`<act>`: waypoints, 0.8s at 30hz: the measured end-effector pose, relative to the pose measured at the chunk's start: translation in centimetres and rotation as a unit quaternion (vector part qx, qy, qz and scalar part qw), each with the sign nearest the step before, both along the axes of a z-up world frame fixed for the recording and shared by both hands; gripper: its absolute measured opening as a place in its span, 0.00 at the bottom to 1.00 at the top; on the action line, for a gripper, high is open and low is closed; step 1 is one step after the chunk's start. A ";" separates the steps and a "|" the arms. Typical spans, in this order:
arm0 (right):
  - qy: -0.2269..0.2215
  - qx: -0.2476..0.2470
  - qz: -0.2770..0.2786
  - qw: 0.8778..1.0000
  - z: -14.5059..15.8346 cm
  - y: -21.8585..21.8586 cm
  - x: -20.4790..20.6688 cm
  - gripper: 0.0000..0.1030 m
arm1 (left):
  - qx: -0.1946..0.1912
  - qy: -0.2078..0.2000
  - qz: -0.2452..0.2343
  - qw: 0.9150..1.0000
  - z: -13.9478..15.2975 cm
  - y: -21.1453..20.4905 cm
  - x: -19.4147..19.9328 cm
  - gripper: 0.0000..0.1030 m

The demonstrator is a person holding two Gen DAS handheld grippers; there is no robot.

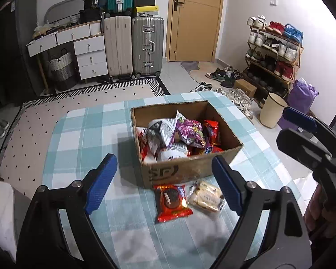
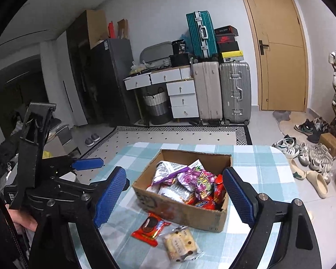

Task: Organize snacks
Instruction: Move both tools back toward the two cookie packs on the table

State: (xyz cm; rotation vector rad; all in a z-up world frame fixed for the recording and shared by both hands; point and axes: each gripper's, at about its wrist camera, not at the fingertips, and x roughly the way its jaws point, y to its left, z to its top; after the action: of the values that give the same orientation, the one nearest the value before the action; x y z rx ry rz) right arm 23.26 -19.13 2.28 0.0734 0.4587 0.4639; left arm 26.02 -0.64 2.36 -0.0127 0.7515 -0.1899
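Your left gripper (image 1: 165, 183) stood wide open over the near part of the table (image 1: 78, 134), its blue pads well apart and gripping nothing. Your right gripper (image 2: 179, 197) was likewise spread wide and empty, its pads framing the view of the cardboard box (image 2: 190, 215) without touching it.

The box sat toward the far middle of the checked tablecloth, with clear cloth to its left and a narrower strip on its right before the rounded table edge. Inside lay a heap of snacks: a purple packet (image 1: 190, 132), red packets (image 1: 212, 132) and white printed wrappers (image 1: 159, 132).

Two snacks lay on the cloth just in front of the box's near wall: a red chocolate-biscuit packet (image 1: 171, 201) and, beside it to the right, a clear pack of pale biscuits (image 1: 207, 196). They were close together, possibly touching. The bare cloth in front of them lay open.

Dark letters on the box's near wall read roughly "SF". The writing on the packets was too blurred to read.
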 end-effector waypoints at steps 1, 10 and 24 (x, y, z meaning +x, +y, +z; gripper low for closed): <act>-0.001 -0.002 0.001 1.000 0.0 0.2 -0.6 0.88 | -0.001 -0.001 0.002 1.000 -0.1 0.1 -0.5 0.83; -0.012 -0.018 0.003 1.000 -0.9 0.8 -4.5 0.90 | 0.007 -0.033 0.024 0.999 -0.8 0.3 -4.9 0.99; 0.028 0.008 -0.001 1.000 -6.1 0.7 -7.6 0.90 | 0.009 -0.042 0.046 0.998 -4.3 0.6 -8.0 0.99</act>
State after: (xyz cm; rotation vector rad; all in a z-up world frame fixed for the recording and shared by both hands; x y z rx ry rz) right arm 15.63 -18.40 -3.83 0.1029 0.5092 0.4656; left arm 18.03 -0.04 -1.99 -0.0216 0.6665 -0.0960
